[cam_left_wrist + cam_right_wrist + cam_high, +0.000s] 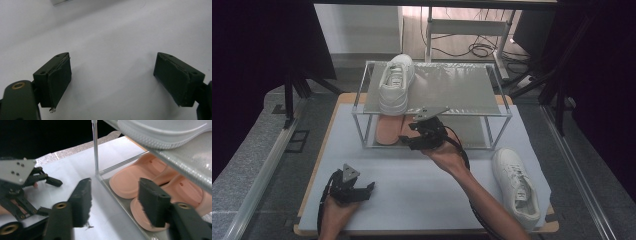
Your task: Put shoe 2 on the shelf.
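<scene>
Stowing shoes on rack (362,107): right tool (424,134) at frame centre, at lower shelf front, jaws released, nothing between them; pink slippers (130,181) lie just beyond on lower shelf. One white shoe (396,82) on top shelf, second shoe (515,186) on surface, lower right. Left tool (354,187) lower left, jaws wide, empty. Next, judged: right tool pulls clear of shelf, swings to second shoe, grips it
</scene>
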`<state>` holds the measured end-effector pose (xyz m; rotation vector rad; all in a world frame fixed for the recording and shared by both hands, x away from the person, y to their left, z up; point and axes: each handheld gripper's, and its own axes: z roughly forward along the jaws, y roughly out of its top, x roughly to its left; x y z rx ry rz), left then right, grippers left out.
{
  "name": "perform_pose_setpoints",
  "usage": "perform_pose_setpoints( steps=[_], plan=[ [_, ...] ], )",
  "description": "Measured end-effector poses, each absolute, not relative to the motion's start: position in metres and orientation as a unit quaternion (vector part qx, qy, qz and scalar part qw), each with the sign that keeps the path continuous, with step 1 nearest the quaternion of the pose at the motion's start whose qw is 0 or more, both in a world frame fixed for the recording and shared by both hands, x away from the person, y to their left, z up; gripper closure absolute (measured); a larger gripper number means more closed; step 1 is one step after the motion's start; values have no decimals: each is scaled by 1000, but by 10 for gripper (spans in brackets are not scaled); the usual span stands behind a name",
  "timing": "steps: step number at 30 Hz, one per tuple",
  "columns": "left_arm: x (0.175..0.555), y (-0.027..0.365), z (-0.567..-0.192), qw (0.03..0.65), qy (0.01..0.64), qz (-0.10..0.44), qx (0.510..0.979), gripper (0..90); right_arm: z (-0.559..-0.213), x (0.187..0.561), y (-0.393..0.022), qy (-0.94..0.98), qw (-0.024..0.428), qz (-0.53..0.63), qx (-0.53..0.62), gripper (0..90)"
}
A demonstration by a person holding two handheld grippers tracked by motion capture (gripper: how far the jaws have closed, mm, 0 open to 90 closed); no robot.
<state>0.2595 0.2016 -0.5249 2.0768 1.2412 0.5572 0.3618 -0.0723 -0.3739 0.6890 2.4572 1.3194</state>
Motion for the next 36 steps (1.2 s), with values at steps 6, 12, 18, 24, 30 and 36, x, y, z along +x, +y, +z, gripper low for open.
perform_pose_setpoints(
  steps=[6,12,18,24,30,36],
  plan=[
    [259,201,-525,324,473,213,791,149,-385,351,-77,865,151,422,225,315],
    [259,201,-525,324,473,213,791,148,-398,341,-89,880,132,395,227,244],
    [259,201,-525,324,473,214,791,148,-406,340,-108,881,92,383,263,195],
    [259,201,-525,324,473,213,791,148,-414,338,-130,882,66,369,286,158],
    [259,201,-525,324,473,213,791,148,-417,330,-147,888,86,343,294,297],
    [259,201,-525,323,473,213,791,148,-415,326,-181,878,110,333,324,514]
  ],
)
